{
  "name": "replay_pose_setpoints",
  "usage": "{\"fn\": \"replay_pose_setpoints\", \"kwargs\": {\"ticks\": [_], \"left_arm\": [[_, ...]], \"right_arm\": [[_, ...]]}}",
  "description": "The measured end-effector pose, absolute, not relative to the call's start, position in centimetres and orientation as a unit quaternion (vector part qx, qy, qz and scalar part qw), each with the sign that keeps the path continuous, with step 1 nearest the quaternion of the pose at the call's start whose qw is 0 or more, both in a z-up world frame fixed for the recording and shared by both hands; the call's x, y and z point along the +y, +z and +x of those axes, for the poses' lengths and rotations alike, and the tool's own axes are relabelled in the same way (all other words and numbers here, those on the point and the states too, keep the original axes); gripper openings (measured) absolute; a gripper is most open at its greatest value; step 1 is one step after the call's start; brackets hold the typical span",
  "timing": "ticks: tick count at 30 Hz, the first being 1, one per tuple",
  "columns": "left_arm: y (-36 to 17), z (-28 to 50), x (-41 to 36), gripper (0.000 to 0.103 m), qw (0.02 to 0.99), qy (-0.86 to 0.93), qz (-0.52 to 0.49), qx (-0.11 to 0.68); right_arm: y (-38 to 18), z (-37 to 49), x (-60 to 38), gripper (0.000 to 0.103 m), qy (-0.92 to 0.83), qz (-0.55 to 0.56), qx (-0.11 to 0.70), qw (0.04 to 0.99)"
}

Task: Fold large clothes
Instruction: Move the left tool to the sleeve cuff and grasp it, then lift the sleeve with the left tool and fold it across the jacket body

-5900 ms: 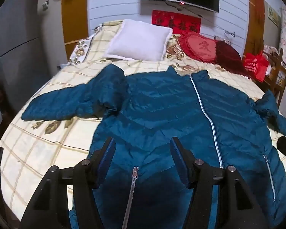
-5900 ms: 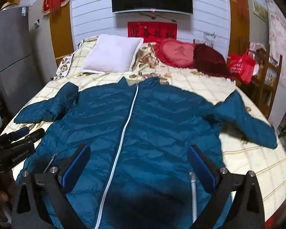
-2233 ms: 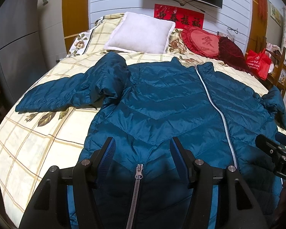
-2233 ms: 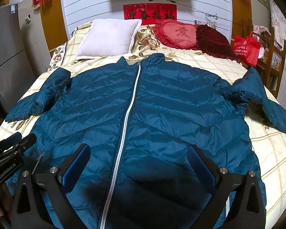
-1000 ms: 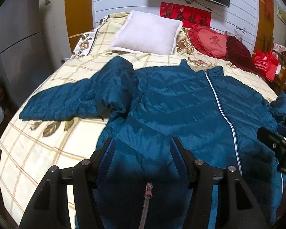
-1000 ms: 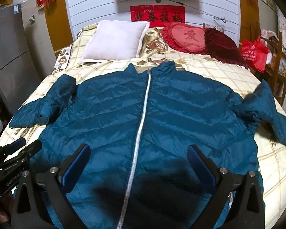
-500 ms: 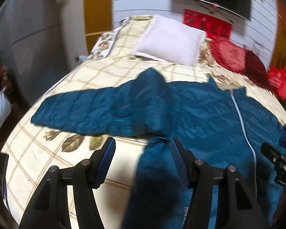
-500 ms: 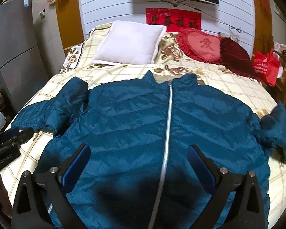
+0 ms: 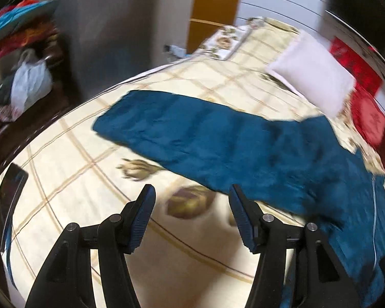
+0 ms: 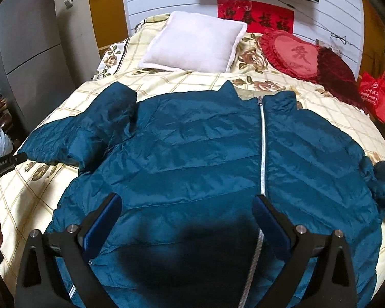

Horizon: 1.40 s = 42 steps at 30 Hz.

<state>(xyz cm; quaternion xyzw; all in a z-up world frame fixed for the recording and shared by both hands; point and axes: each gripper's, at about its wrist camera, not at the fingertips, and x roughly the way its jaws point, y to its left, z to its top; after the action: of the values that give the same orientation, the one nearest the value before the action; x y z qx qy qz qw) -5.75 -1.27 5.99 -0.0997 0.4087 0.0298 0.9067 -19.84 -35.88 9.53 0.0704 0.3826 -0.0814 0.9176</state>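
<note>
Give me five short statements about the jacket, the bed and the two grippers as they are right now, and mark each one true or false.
1. The blue jacket lies front up, zipped, on the bed. True.
2. The left gripper is clamped on the jacket's sleeve. False: it is open over bare bedspread, short of the sleeve.
3. The right gripper is open, above the jacket's lower front. True.
4. The white pillow lies on top of the jacket. False: it sits beyond the collar, at the head of the bed.
5. The jacket is already folded in half. False: it is spread flat, sleeve stretched out sideways.
</note>
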Motion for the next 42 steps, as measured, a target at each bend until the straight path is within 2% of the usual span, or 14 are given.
{"fn": "replay_pose_setpoints", "kwargs": {"ticks": [9,19,27,29,31,36,42], "left_arm": [[3.7,-1.0,5.3,0.047,0.877,0.099,-0.181,0.434],[1.3,1.4,6.7,0.047,0.863,0.119,-0.211,0.443],[0.9,2.6,8.1,0.047,0.865,0.1,-0.283,0.402],[0.6,2.6,8.5,0.042,0.865,0.088,-0.307,0.388],[0.1,2.8,8.7,0.014,0.86,0.057,-0.326,0.389],[2.3,1.3,8.6,0.008,0.854,-0.008,-0.368,0.368],[9.5,-2.5,4.1,0.008,0.892,-0.084,-0.313,0.314]], "right_arm": [[9.1,-19.4,-35.2,0.103,-0.071,0.06,0.389,0.917],[7.6,-17.5,-34.3,0.103,-0.064,0.042,0.404,0.911],[6.6,-17.2,-34.4,0.103,-0.056,0.055,0.417,0.906],[6.6,-17.2,-34.4,0.103,-0.055,0.054,0.418,0.905],[6.6,-17.3,-34.5,0.103,-0.056,0.052,0.418,0.905],[6.8,-17.9,-35.3,0.103,-0.067,0.06,0.41,0.908],[7.0,-19.1,-36.5,0.103,-0.075,0.087,0.411,0.904]]}}
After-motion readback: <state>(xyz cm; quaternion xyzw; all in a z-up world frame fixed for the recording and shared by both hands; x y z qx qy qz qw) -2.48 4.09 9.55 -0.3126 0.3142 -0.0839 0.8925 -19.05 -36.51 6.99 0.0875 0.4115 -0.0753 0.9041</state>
